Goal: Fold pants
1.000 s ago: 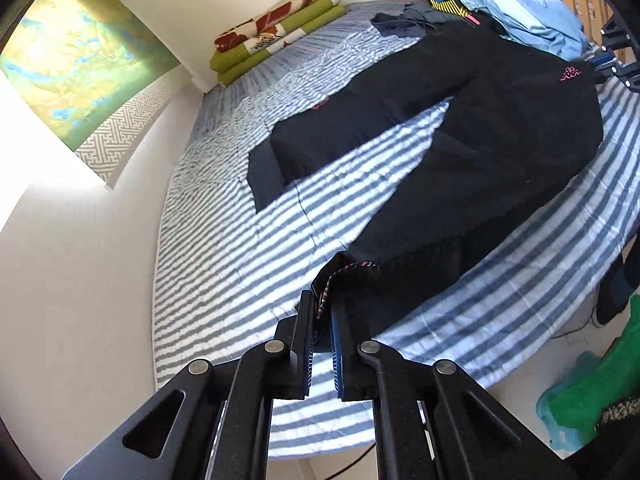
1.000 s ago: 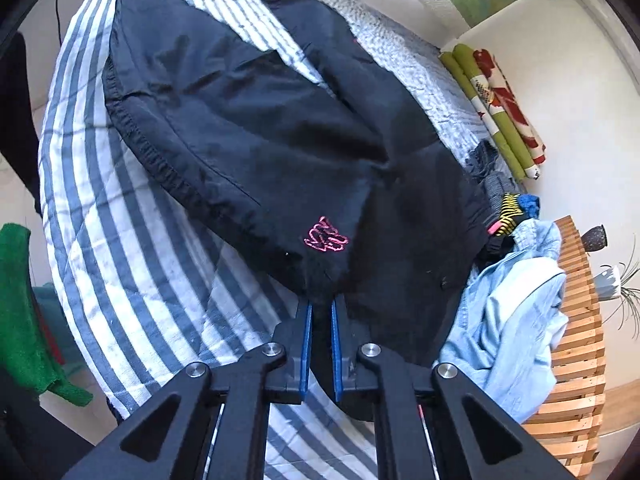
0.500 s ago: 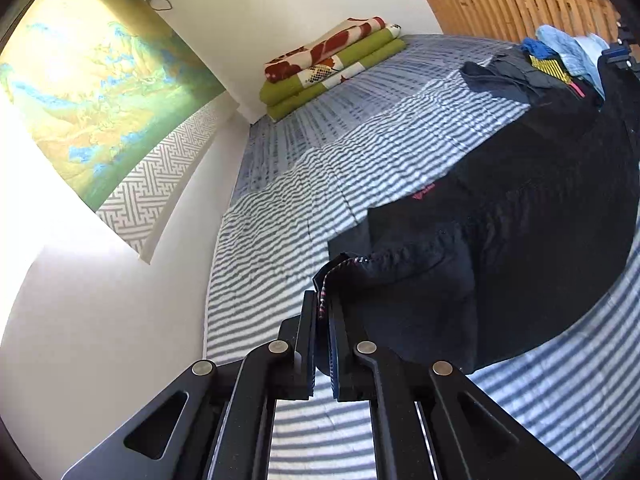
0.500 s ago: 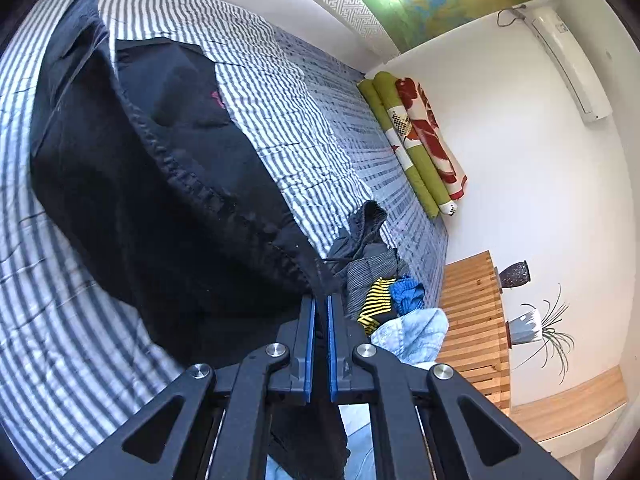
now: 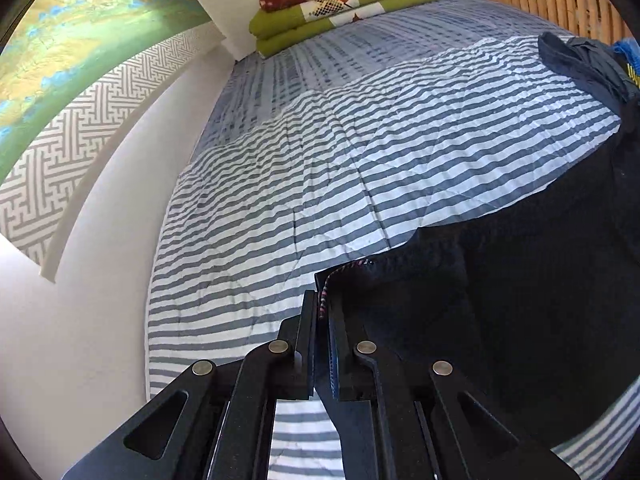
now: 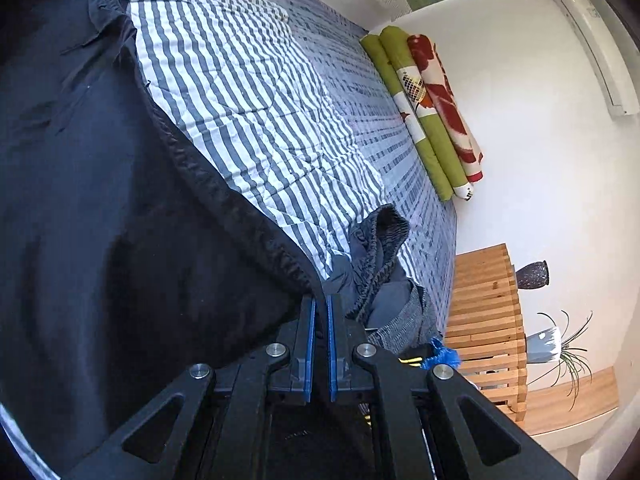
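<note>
Striped bedspread [image 5: 320,152] now fills both views: the left gripper [image 5: 323,304] and right gripper [image 6: 321,308], each clamped on the black pants [image 6: 120,220], have swung them over, starting the fold.

A: Bright daylight in both views. On the striped bedspread [image 5: 360,168] the near stripes glow white, while the far part toward 12 o'clock lies in cooler shade.

B: The black pants [image 6: 120,220] swallow detail, almost pure shadow, only the hem catching light. The white wall [image 6: 532,128] at 3 o'clock is nearly washed out.

A: Strong fisheye bending at the rims, dark corners. Focus is crisp, with slight softness at the edges.
</note>
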Demonstrator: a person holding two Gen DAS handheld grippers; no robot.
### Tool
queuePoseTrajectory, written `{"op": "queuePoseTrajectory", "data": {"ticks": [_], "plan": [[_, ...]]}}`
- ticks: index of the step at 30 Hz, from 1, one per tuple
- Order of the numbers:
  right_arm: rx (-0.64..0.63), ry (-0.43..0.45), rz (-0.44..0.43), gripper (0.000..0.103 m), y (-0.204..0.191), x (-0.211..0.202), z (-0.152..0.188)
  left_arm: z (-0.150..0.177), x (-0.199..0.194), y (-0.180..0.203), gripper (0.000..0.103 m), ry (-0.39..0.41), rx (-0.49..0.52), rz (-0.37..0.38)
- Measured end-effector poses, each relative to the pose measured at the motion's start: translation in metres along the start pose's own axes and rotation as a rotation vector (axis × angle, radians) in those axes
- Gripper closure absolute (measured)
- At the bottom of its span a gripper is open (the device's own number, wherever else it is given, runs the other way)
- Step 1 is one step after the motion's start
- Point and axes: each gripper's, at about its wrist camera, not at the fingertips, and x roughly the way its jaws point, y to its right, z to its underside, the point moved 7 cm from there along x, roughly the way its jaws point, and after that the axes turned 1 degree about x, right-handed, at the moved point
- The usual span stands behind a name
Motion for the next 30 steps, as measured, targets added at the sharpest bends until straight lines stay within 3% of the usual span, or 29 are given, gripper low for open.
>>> {"op": "queuePoseTrajectory", "data": {"ticks": [7,9,10,11,12,14,16,18,22,25,28,30], "plan": [[0.002,-0.082,0.01,0.098,-0.013,0.064,-0.002,-0.014,0.069,0.03,0.095,-0.078,-0.007,-0.021],[0.0,-0.122,-0.034,0.096,-0.018,0.078,-0.001,-0.013,0.069,0.026,0.087,-0.08,-0.033,-0.033],[-0.004,-0.128,-0.049,0.095,-0.019,0.08,-0.002,-0.013,0.066,0.02,0.076,-0.071,-0.055,-0.036],[0.004,-0.123,-0.04,0.086,-0.017,0.078,-0.003,-0.011,0.059,0.011,0.061,-0.056,-0.076,-0.037],[0.03,-0.11,-0.033,0.066,-0.011,0.072,-0.005,-0.007,0.051,0.0,0.056,-0.044,-0.105,-0.041],[0.092,-0.057,-0.06,0.045,0.0,0.054,-0.01,0.007,0.032,-0.022,0.055,-0.03,-0.197,-0.01],[0.168,-0.01,-0.078,0.045,0.013,0.029,-0.012,0.029,0.016,-0.032,0.055,-0.024,-0.263,0.054],[0.243,0.044,-0.148,0.045,0.02,-0.001,-0.01,0.058,0.006,-0.031,0.046,-0.047,-0.295,0.113],[0.344,0.136,-0.282,0.045,0.008,-0.06,0.001,0.112,0.01,-0.004,0.043,-0.128,-0.336,0.239],[0.318,0.178,-0.382,0.045,-0.03,-0.102,0.006,0.133,0.029,0.015,0.035,-0.183,-0.39,0.275],[0.241,0.199,-0.402,0.045,-0.074,-0.131,0.005,0.147,0.044,0.023,0.023,-0.221,-0.506,0.317],[0.212,0.202,-0.428,0.045,-0.097,-0.14,0.006,0.145,0.048,0.025,0.022,-0.202,-0.542,0.304]]}}
